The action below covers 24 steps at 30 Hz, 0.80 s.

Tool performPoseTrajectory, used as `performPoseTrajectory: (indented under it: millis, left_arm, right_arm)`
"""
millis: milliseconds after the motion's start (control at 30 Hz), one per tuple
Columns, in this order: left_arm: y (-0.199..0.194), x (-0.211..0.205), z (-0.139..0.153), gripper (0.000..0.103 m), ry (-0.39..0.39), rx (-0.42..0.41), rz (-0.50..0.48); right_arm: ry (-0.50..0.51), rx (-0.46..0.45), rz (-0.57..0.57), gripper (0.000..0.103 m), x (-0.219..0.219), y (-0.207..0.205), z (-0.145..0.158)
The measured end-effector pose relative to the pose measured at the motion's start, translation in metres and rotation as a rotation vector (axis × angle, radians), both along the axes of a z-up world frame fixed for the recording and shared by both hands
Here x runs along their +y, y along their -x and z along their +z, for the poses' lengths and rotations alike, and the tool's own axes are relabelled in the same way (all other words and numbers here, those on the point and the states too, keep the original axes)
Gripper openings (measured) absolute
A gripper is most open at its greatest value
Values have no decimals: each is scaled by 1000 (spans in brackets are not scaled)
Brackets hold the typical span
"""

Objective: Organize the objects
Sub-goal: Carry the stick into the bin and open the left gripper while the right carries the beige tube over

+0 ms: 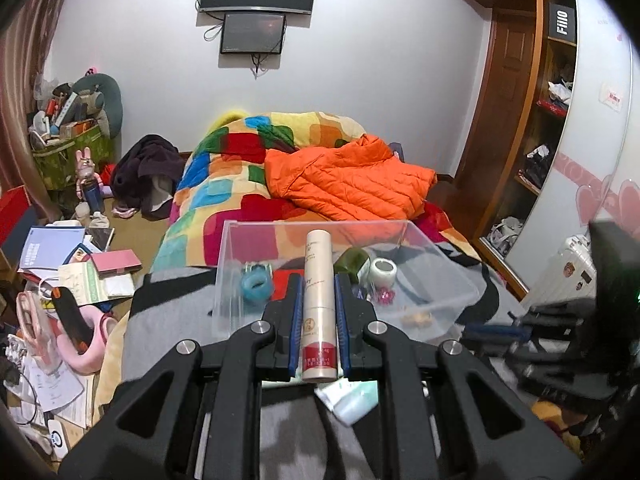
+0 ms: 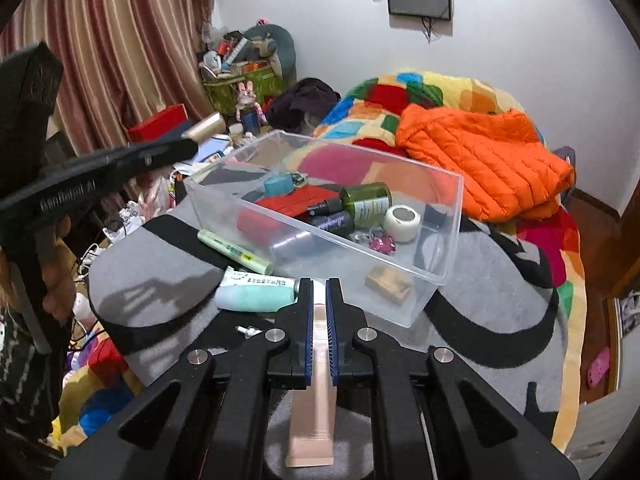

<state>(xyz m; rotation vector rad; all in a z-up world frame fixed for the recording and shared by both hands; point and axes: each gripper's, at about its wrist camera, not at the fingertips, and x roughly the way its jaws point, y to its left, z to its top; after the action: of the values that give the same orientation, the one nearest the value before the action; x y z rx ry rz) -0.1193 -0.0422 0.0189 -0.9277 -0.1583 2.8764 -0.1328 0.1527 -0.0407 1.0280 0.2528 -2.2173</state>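
My left gripper (image 1: 319, 286) is shut on a tall cream bottle with a red base (image 1: 318, 304), held above the grey blanket just short of the clear plastic box (image 1: 444, 264). My right gripper (image 2: 319, 285) is shut on a flat pink tube (image 2: 316, 392), near the box (image 2: 452, 216). Inside the box lie a green bottle (image 2: 370, 202), a white tape roll (image 2: 404, 218), a blue item (image 2: 278, 184), a red pouch (image 2: 280, 210) and a small tan block (image 2: 390, 283). A teal tube (image 2: 256, 296) and a pale green tube (image 2: 236, 251) lie on the blanket in front of it.
An orange puffer jacket (image 1: 352, 178) and a colourful quilt (image 1: 232, 176) cover the bed behind the box. The floor at left is crowded with papers, bags and a pink item (image 1: 88, 340). A wooden wardrobe (image 1: 520, 120) stands right. A hand (image 2: 56, 276) holds the other gripper at left.
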Motion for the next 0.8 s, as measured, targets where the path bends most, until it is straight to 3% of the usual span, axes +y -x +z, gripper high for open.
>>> performPoseTrajectory:
  millis: [133, 267, 433, 667, 800]
  left_arm:
    - [22, -4, -5, 15, -21, -51, -20]
    - [43, 1, -17, 15, 16, -116, -37]
    - [60, 9, -31, 15, 54, -178, -59]
    - [69, 12, -43, 15, 47, -215, -76]
    - [68, 12, -44, 15, 40, -218, -83]
  right_arm:
    - [-45, -49, -14, 20, -7, 13, -21]
    - [-58, -103, -12, 20, -14, 24, -41]
    - [-35, -137, -4, 32, -17, 31, -42]
    - [-11, -187, 13, 33, -26, 37, -55]
    - [-22, -145, 22, 26, -28, 28, -55]
